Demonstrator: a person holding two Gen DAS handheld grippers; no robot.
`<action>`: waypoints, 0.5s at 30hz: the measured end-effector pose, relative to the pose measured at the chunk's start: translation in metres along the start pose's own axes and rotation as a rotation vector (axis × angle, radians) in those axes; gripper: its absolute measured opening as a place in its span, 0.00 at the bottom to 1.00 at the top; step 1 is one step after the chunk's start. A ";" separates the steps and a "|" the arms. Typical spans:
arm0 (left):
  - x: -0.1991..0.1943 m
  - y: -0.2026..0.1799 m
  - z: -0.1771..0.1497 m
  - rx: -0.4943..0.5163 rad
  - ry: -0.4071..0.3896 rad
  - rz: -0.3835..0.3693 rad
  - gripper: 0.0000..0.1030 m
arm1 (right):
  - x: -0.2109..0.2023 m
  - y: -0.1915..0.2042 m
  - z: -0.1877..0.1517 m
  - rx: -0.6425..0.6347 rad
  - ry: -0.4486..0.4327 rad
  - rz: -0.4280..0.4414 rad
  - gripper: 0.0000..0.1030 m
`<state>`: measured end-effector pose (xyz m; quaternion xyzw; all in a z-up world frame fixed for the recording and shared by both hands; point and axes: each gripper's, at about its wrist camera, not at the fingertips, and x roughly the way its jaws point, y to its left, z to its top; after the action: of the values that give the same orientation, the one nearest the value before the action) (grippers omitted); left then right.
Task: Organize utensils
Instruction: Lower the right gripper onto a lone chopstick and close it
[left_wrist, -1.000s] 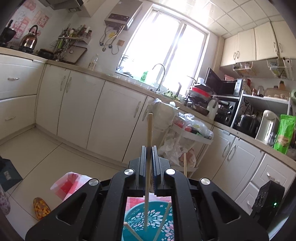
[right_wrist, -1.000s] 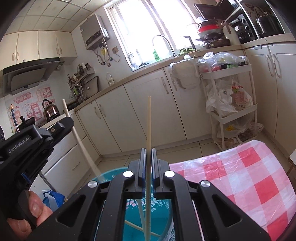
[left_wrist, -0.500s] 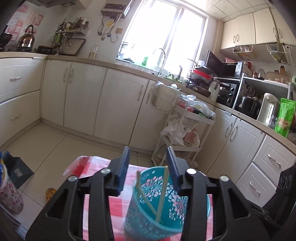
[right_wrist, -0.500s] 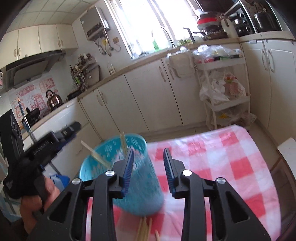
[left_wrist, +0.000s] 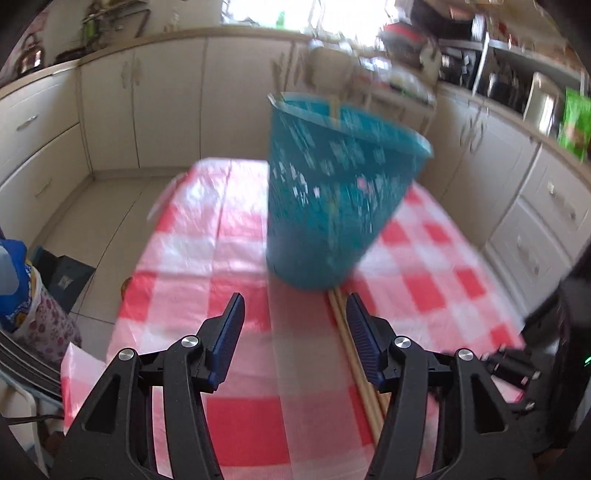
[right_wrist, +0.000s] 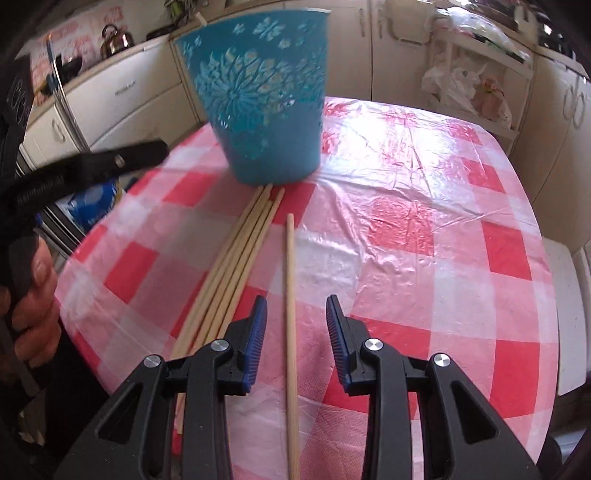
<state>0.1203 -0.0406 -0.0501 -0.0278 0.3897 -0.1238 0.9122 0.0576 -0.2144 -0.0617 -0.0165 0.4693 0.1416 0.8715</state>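
A teal patterned holder (right_wrist: 258, 107) stands on the red-and-white checked tablecloth (right_wrist: 424, 229); it also shows blurred in the left wrist view (left_wrist: 332, 199), with a chopstick tip (left_wrist: 334, 105) poking out. Several wooden chopsticks (right_wrist: 236, 258) lie bundled in front of it, and one single chopstick (right_wrist: 290, 314) lies apart to their right. My right gripper (right_wrist: 295, 317) is open and empty, its jaws on either side of the single chopstick. My left gripper (left_wrist: 293, 317) is open and empty above the cloth, with chopsticks (left_wrist: 354, 358) beside its right finger.
The left gripper's body and the hand holding it (right_wrist: 33, 291) show at the left of the right wrist view. Kitchen cabinets (left_wrist: 147, 103) ring the table. A wire rack with bags (right_wrist: 476, 77) stands behind. A patterned bag (left_wrist: 33, 314) sits left of the table.
Both grippers opened and dropped their chopsticks into the holder, then pulled back and tilted down toward the chopsticks lying on the table.
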 end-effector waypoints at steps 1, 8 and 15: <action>0.005 -0.005 -0.003 0.020 0.022 0.006 0.53 | 0.003 0.002 -0.001 -0.010 0.005 -0.019 0.32; 0.040 -0.027 -0.011 0.098 0.144 0.084 0.53 | 0.005 -0.016 -0.007 0.054 -0.018 -0.052 0.30; 0.050 -0.032 -0.012 0.084 0.187 0.072 0.53 | 0.003 -0.027 -0.009 0.114 -0.055 -0.036 0.30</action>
<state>0.1388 -0.0830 -0.0893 0.0363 0.4682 -0.1093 0.8761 0.0593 -0.2412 -0.0724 0.0287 0.4520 0.0994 0.8860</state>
